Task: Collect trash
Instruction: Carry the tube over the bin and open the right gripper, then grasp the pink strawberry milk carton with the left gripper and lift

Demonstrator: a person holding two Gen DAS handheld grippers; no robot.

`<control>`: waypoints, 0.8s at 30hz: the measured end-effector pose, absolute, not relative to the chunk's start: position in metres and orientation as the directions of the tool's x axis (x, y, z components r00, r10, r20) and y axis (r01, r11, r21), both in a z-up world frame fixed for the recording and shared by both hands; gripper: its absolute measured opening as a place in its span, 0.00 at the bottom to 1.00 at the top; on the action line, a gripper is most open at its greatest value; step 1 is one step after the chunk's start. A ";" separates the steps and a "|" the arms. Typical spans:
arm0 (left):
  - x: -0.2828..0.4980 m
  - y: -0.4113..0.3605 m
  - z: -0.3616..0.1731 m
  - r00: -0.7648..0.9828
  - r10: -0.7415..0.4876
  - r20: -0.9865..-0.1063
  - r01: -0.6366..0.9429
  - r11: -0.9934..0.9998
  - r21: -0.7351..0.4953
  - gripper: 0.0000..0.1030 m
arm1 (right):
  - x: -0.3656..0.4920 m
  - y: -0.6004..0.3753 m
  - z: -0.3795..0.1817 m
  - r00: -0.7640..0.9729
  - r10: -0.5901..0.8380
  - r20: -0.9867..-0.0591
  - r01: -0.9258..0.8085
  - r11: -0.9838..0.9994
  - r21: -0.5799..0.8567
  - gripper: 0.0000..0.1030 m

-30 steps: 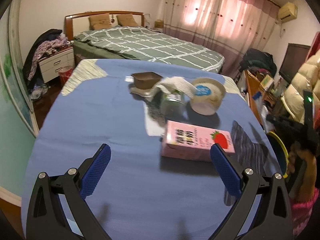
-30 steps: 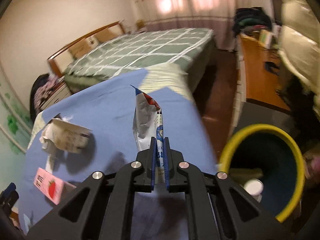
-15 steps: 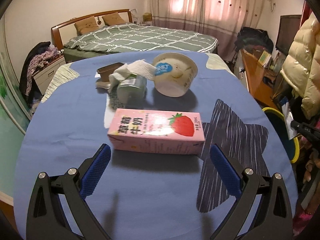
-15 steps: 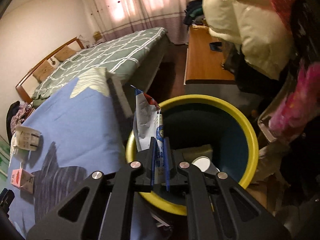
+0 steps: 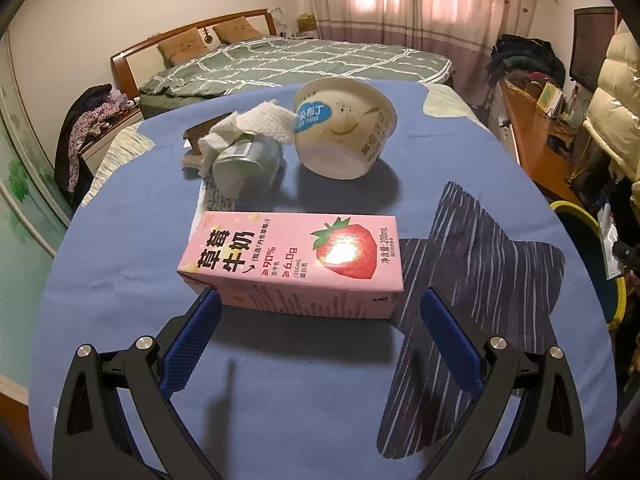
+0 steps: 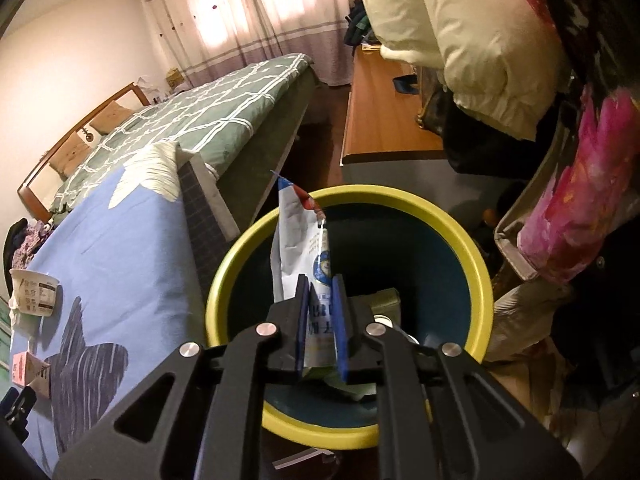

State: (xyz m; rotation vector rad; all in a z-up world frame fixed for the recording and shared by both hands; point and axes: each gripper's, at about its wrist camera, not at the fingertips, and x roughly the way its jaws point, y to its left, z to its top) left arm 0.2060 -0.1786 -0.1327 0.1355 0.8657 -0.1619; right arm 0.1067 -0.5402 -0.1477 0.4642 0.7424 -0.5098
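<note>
A blue tabletop in a bedroom. The right claw, jaws just easing apart, has a wrapper loosely between them over the yellow-rimmed bin (drop under way). The left claw, wide apart, faces the pink milk carton; next, close on it.

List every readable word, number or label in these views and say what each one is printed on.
"草莓牛奶" – top face of the pink milk carton
"≥90%" and "≥6.0g" – same face, beside the name
"/200mL" – below those figures
"净含量:200mL" – beside the strawberry picture
"布丁" – blue label on the tipped cream cup; the characters before it are blurred
Blue print on the white wrapper between the jaws – too blurred to read
Carton side panel, green cup label – too small to read
</note>
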 end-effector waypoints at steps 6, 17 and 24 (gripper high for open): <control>0.208 -0.165 -0.134 0.636 -0.067 -0.769 0.163 0.985 0.050 0.95 | 0.103 -0.542 -0.146 0.635 -0.263 -0.726 0.586 0.777 0.231 0.18; 0.197 -0.075 -0.135 0.629 0.065 -0.774 -0.021 0.998 0.066 0.95 | 0.103 -0.537 -0.144 0.652 -0.253 -0.715 0.572 0.783 0.244 0.23; 0.189 -0.049 -0.125 0.645 -0.013 -0.764 -0.038 0.998 -0.050 0.95 | 0.107 -0.528 -0.138 0.658 -0.254 -0.709 0.560 0.794 0.235 0.23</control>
